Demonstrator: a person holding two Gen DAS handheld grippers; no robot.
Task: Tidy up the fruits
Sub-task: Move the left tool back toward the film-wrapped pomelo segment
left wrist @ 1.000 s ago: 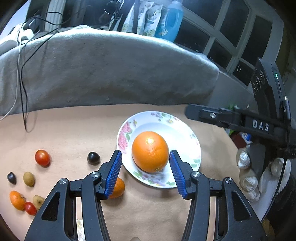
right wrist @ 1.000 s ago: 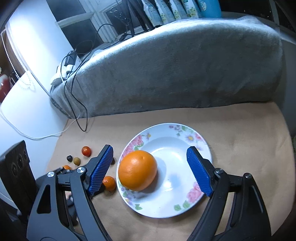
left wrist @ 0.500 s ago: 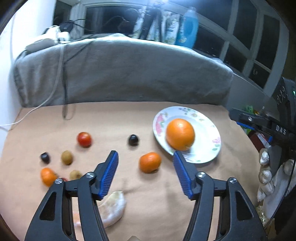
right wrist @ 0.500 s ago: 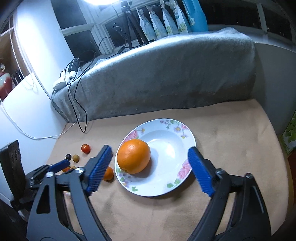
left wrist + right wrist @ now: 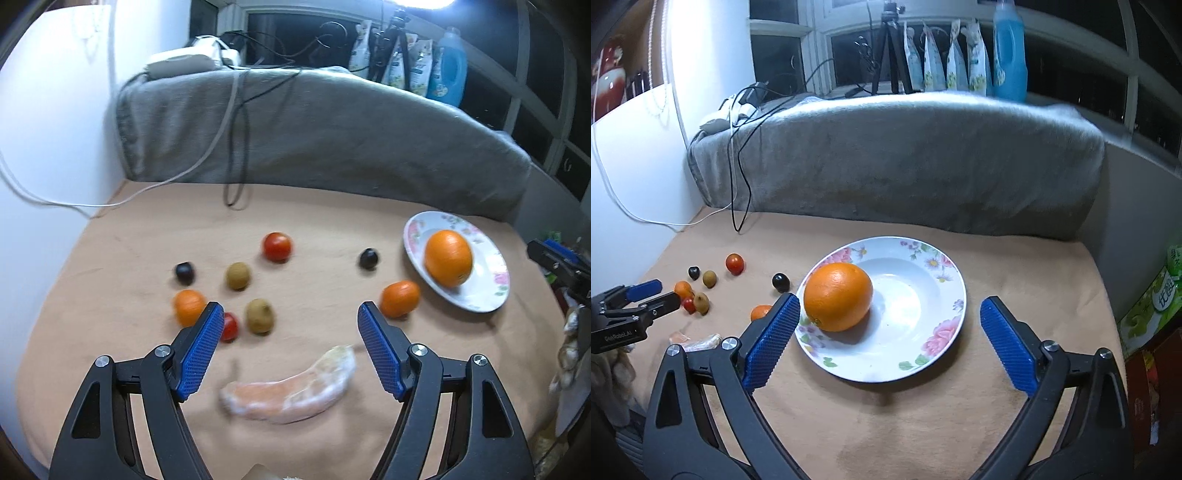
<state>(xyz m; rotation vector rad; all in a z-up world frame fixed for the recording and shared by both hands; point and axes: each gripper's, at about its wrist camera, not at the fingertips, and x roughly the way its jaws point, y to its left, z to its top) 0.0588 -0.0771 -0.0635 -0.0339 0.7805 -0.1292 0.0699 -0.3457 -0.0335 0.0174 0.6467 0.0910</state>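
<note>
At the left of the worktop (image 5: pixel 110 229), the left tongs (image 5: pixel 290 338) are hanging released over the loose fruit, their jaws having just been opening with nothing between them. A small orange (image 5: pixel 189 306) and a red tomato (image 5: pixel 229 327) are lying just beyond the left pad; a peeled segment (image 5: pixel 291 391) is stretching crosswise just under the gap, long axis left to right. Further right, a mandarin (image 5: pixel 400 298) is sitting beside the plate (image 5: pixel 945 280), so the left tongs look the nearer to all of these. The right tongs (image 5: pixel 888 338), also released and just widened, are facing the big orange (image 5: pixel 837 296) already lying on the plate's left side.
</note>
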